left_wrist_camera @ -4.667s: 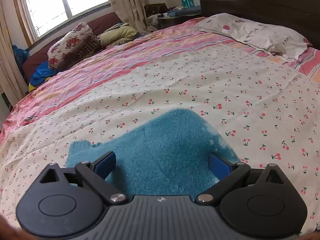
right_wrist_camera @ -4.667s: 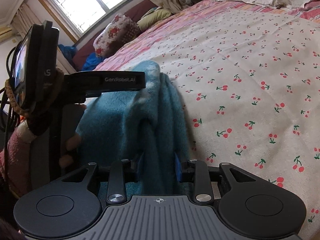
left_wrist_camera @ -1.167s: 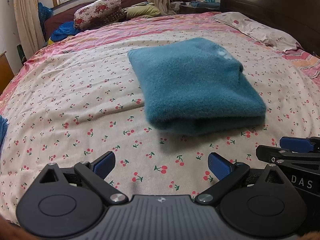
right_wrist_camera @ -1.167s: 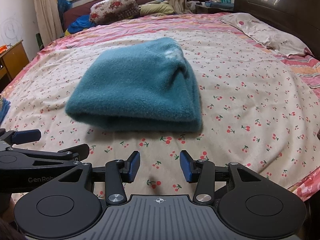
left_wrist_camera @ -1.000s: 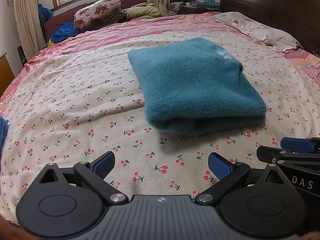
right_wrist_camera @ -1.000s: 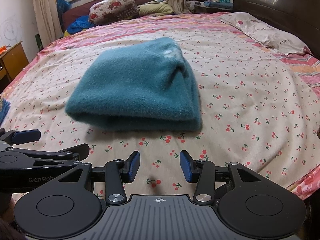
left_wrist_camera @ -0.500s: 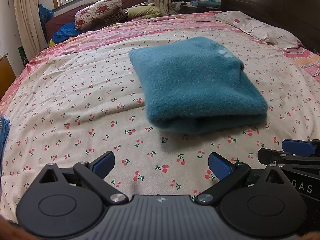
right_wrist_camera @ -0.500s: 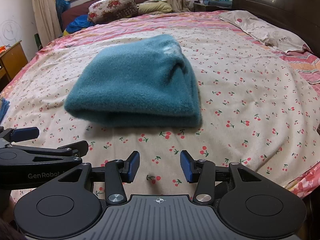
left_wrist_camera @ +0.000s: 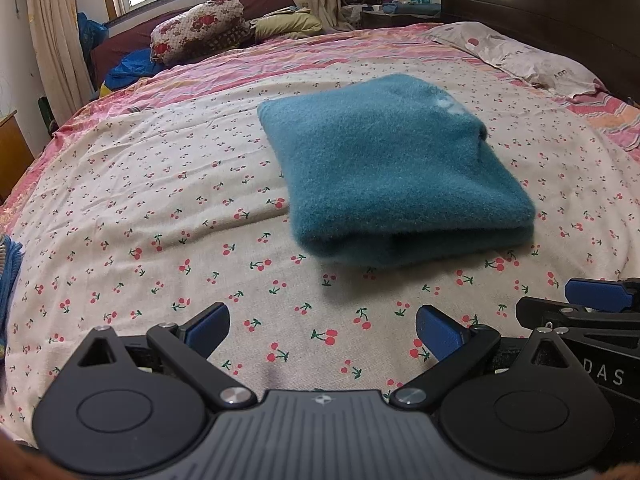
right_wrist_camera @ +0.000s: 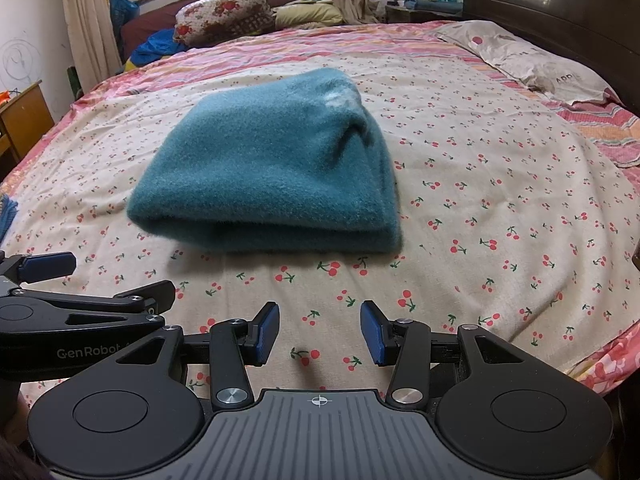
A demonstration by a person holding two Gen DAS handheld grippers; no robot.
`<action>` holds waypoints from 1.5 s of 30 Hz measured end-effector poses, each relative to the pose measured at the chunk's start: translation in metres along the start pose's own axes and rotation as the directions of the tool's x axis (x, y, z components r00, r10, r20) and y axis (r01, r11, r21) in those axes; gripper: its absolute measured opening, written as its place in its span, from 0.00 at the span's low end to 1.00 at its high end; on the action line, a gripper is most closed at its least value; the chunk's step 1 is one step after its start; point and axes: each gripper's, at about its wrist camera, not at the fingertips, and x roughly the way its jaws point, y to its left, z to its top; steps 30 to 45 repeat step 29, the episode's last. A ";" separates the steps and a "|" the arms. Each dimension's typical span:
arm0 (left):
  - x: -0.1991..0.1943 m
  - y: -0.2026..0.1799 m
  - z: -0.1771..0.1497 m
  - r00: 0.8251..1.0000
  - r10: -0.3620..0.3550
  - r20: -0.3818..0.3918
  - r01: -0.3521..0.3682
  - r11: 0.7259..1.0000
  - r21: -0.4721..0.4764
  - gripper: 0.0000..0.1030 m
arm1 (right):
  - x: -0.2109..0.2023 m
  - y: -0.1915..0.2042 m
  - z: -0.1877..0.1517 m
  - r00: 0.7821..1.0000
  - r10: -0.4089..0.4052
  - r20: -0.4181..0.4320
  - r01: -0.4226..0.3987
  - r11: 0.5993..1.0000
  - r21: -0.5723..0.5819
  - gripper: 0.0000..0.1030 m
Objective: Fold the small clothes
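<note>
A fuzzy teal garment (left_wrist_camera: 392,168) lies folded into a thick rectangle on the cherry-print bedsheet (left_wrist_camera: 160,200); it also shows in the right wrist view (right_wrist_camera: 268,168). My left gripper (left_wrist_camera: 322,326) is open wide and empty, held over the sheet short of the garment's near edge. My right gripper (right_wrist_camera: 320,330) is open and empty, also short of the garment. Each gripper shows at the edge of the other's view: the right one (left_wrist_camera: 592,312) and the left one (right_wrist_camera: 60,292).
A pillow (left_wrist_camera: 532,60) lies at the far right by the dark headboard (left_wrist_camera: 560,8). Floral bedding (left_wrist_camera: 200,36) is piled at the far side under the window. A blue cloth edge (left_wrist_camera: 8,272) lies at the left. The bed's edge (right_wrist_camera: 600,364) runs near right.
4.7 s ago the right gripper was shut on the teal garment, lifting it. Now it lies folded and both grippers are back from it, open. Over the last second almost nothing moved.
</note>
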 end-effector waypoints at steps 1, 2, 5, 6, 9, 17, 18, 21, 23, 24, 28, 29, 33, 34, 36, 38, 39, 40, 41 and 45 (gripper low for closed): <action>0.000 0.000 0.000 1.000 0.000 0.000 0.000 1.000 0.000 1.00 | 0.000 0.000 0.000 1.000 -0.001 0.000 0.001 1.000 -0.001 0.43; 0.000 0.000 0.000 1.000 0.001 0.000 -0.001 1.000 0.000 1.00 | 0.000 0.000 0.000 1.000 -0.001 0.000 0.001 1.000 -0.001 0.43; 0.000 0.000 0.000 1.000 0.000 0.000 0.000 1.000 0.000 1.00 | 0.000 0.000 0.000 1.000 -0.001 0.000 0.001 1.000 -0.001 0.43; 0.000 0.000 0.000 1.000 0.001 0.000 -0.001 1.000 0.000 1.00 | 0.000 0.000 0.000 1.000 -0.001 0.000 0.001 1.000 0.000 0.43; 0.000 0.000 0.000 1.000 0.000 0.000 0.000 1.000 0.001 1.00 | 0.000 0.000 0.000 1.000 -0.001 0.000 0.001 1.000 0.000 0.43; -0.001 -0.001 0.000 1.000 0.004 0.004 -0.004 1.000 0.003 1.00 | 0.000 0.000 0.000 1.000 -0.001 0.000 0.001 1.000 0.000 0.43; -0.001 -0.001 0.000 1.000 0.005 0.005 -0.005 1.000 0.004 1.00 | 0.000 0.000 0.000 1.000 -0.001 0.000 0.001 1.000 0.000 0.43; -0.001 0.000 0.000 1.000 0.006 0.004 -0.006 1.000 0.004 1.00 | 0.000 0.000 0.000 1.000 -0.002 -0.002 0.002 1.000 -0.001 0.43; -0.001 0.000 0.000 1.000 0.006 0.003 -0.006 1.000 0.004 1.00 | 0.000 0.000 0.000 1.000 -0.002 -0.001 0.002 1.000 0.000 0.43; -0.001 0.000 0.000 1.000 0.006 0.003 -0.006 1.000 0.003 1.00 | 0.000 0.000 0.000 1.000 -0.001 -0.001 0.001 1.000 0.000 0.43; -0.001 0.000 0.000 1.000 0.005 0.004 -0.005 1.000 0.004 1.00 | 0.000 0.000 0.000 1.000 -0.002 0.000 0.002 1.000 -0.001 0.43; -0.001 0.000 0.000 1.000 0.006 0.004 -0.006 1.000 0.003 1.00 | 0.000 0.000 0.000 1.000 -0.001 -0.001 0.001 1.000 0.000 0.43; -0.001 0.000 0.000 1.000 0.006 0.004 -0.006 1.000 0.003 1.00 | 0.000 0.000 0.000 1.000 -0.001 -0.001 0.001 1.000 0.000 0.43; -0.001 0.000 0.000 1.000 0.006 0.004 -0.006 1.000 0.003 1.00 | 0.000 0.000 0.000 1.000 -0.001 -0.001 0.001 1.000 0.000 0.43; -0.001 0.000 0.000 1.000 0.006 0.004 -0.006 1.000 0.003 1.00 | 0.000 0.000 0.000 1.000 -0.001 -0.001 0.001 1.000 0.000 0.43; -0.001 0.000 0.000 1.000 0.006 0.004 -0.006 1.000 0.003 1.00 | 0.000 0.000 0.000 1.000 -0.001 -0.001 0.001 1.000 0.000 0.43; -0.001 0.000 0.000 1.000 0.006 0.004 -0.006 1.000 0.003 1.00 | 0.000 0.000 0.000 1.000 -0.001 -0.001 0.001 1.000 0.000 0.43; -0.001 0.000 0.000 1.000 0.006 0.004 -0.006 1.000 0.003 1.00 | 0.000 0.000 0.000 1.000 -0.001 -0.001 0.001 1.000 0.000 0.43; -0.001 0.000 0.000 1.000 0.006 0.004 -0.006 1.000 0.003 1.00 | 0.000 0.000 0.000 1.000 -0.001 -0.001 0.001 1.000 0.000 0.43; -0.001 0.000 0.000 1.000 0.006 0.004 -0.006 1.000 0.003 1.00 | 0.000 0.000 0.000 1.000 -0.001 -0.001 0.001 1.000 0.000 0.43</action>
